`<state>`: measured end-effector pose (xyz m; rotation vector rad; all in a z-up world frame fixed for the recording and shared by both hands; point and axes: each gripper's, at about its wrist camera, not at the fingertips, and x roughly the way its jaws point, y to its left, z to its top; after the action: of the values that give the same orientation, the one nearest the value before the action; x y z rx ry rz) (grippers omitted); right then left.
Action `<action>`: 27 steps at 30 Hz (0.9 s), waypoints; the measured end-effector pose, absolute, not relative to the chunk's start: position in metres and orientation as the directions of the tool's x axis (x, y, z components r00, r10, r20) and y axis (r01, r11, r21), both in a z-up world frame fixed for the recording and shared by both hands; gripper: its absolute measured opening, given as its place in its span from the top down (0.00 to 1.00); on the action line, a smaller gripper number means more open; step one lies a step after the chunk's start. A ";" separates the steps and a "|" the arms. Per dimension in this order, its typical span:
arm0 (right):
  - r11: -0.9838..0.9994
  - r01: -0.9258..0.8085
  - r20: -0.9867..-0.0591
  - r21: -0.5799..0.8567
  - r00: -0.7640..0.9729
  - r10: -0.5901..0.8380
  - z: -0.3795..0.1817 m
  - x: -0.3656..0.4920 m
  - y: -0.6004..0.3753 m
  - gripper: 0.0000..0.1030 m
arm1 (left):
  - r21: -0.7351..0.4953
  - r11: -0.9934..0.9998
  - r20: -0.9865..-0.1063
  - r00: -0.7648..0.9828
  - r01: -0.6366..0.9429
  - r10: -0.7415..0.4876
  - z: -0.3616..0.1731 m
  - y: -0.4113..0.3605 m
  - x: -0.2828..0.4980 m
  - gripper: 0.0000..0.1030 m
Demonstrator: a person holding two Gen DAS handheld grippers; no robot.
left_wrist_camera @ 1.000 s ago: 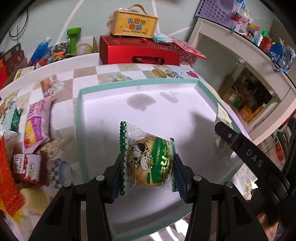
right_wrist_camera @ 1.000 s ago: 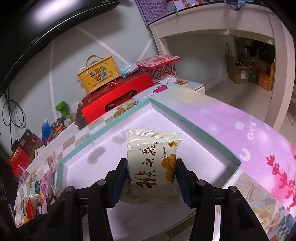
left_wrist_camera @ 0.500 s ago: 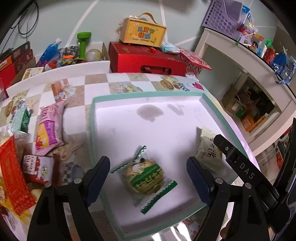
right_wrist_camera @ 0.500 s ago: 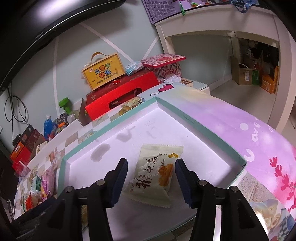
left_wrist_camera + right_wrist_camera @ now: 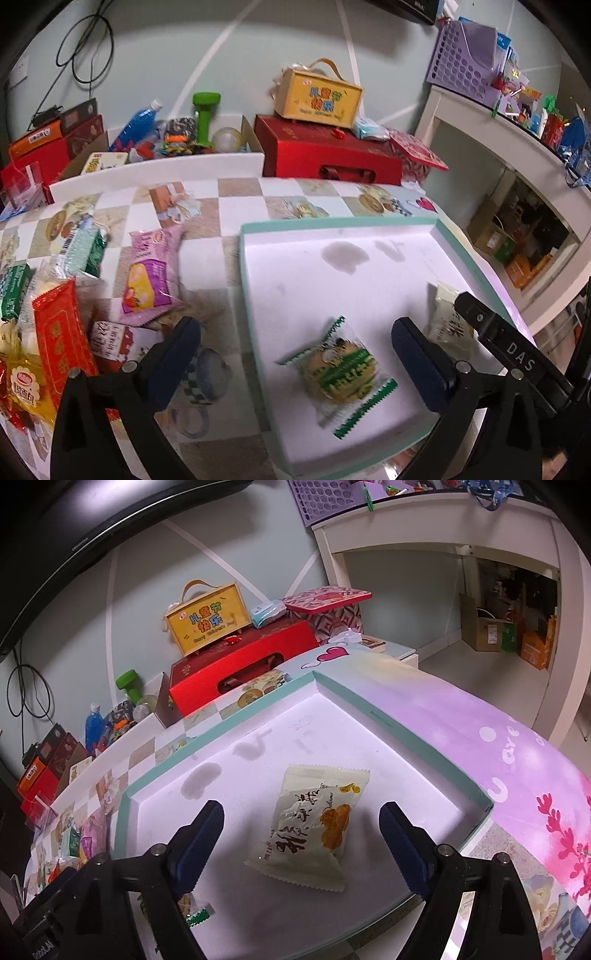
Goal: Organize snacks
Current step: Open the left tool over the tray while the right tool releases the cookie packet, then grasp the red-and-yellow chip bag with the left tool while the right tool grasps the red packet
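Hiding half the cream packet (image 5: 448, 321), the right claw (image 5: 301, 836) is opening.

both snacks (image 5: 338, 373) released, jaws opening

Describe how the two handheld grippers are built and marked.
The left gripper and right gripper share one build: matte black plastic arms with silver screw heads, ending in dark blue padded fingers. In the left wrist view, the right gripper's side carries white "DAS" lettering. No cables or sleeves show.
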<state>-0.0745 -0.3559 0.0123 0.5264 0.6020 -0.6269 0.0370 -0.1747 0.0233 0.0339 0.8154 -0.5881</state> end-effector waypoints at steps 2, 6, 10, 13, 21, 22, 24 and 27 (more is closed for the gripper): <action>0.691 0.672 -0.659 0.266 0.650 -0.379 0.012 -0.074 -0.356 0.04 | -0.174 0.847 -0.678 0.562 0.503 -0.473 0.024 -0.171 0.036 0.00; 0.692 0.667 -0.654 0.276 0.658 -0.373 0.012 -0.076 -0.356 0.00 | -0.135 0.853 -0.653 0.602 0.504 -0.460 0.025 -0.167 0.036 0.00; 0.699 0.656 -0.652 0.285 0.667 -0.360 0.012 -0.075 -0.355 0.00 | -0.154 0.851 -0.651 0.597 0.502 -0.470 0.027 -0.162 0.038 0.00; 0.714 0.646 -0.647 0.270 0.671 -0.363 0.015 -0.073 -0.350 0.00 | -0.150 0.847 -0.651 0.594 0.510 -0.473 0.029 -0.160 0.037 0.00; 0.735 0.606 -0.606 0.305 0.719 -0.341 0.031 -0.074 -0.339 0.00 | -0.166 0.842 -0.658 0.578 0.513 -0.482 0.043 -0.147 0.034 0.00; 0.735 0.600 -0.597 0.316 0.728 -0.338 0.033 -0.075 -0.338 0.00 | -0.175 0.847 -0.657 0.581 0.501 -0.480 0.045 -0.142 0.035 0.00; 0.739 0.584 -0.578 0.337 0.748 -0.327 0.038 -0.076 -0.334 0.00 | -0.172 0.858 -0.658 0.592 0.483 -0.465 0.049 -0.133 0.036 0.00; 0.750 0.557 -0.563 0.357 0.769 -0.303 0.043 -0.073 -0.325 0.00 | -0.153 0.882 -0.665 0.614 0.445 -0.425 0.055 -0.116 0.038 0.00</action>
<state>-0.0727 -0.3252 0.0427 0.5405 0.5018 -0.4920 0.0383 -0.1159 0.0546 0.0282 0.7588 -0.5019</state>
